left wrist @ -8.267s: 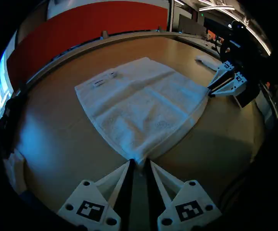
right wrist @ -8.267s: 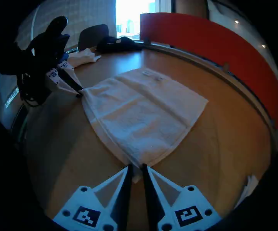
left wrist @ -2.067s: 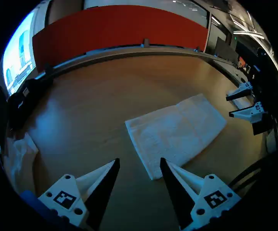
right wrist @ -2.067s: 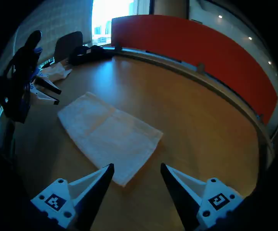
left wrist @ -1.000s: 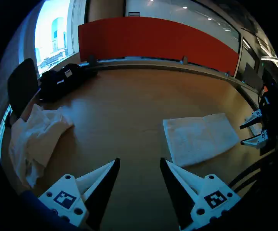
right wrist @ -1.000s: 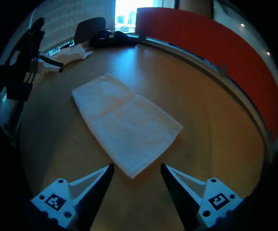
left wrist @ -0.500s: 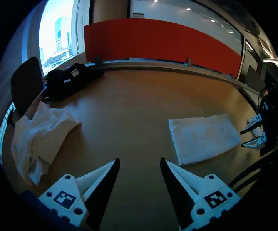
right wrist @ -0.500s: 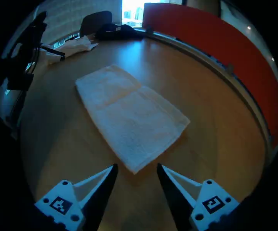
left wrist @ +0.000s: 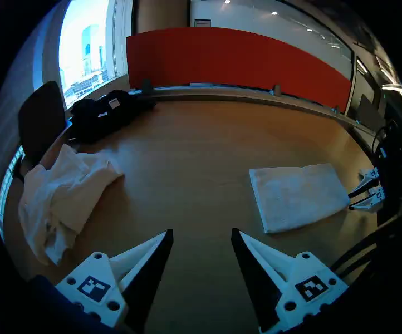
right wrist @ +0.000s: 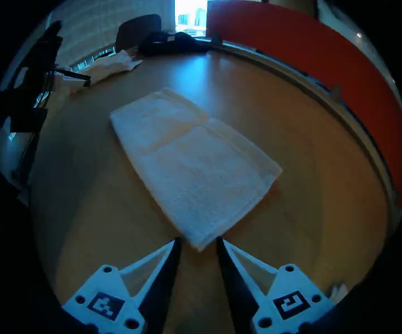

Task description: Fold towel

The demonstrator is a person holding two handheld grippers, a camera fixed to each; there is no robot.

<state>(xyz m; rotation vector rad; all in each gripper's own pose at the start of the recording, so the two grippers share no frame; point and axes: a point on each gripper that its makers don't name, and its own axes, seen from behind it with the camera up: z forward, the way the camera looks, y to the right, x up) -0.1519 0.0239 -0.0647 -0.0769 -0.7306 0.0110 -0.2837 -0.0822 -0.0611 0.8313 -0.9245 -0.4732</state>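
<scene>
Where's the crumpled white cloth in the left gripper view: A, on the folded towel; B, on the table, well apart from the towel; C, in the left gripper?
B: the crumpled white cloth lies on the table, bare wood between it and the folded towel; the left gripper is open.

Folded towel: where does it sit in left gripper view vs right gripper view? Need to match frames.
Left gripper view: the folded towel lies right of centre on the wooden table.
Right gripper view: the folded towel spans the centre, its near corner at bottom centre.
Shared landmark: the red partition along the table's far edge.
</scene>
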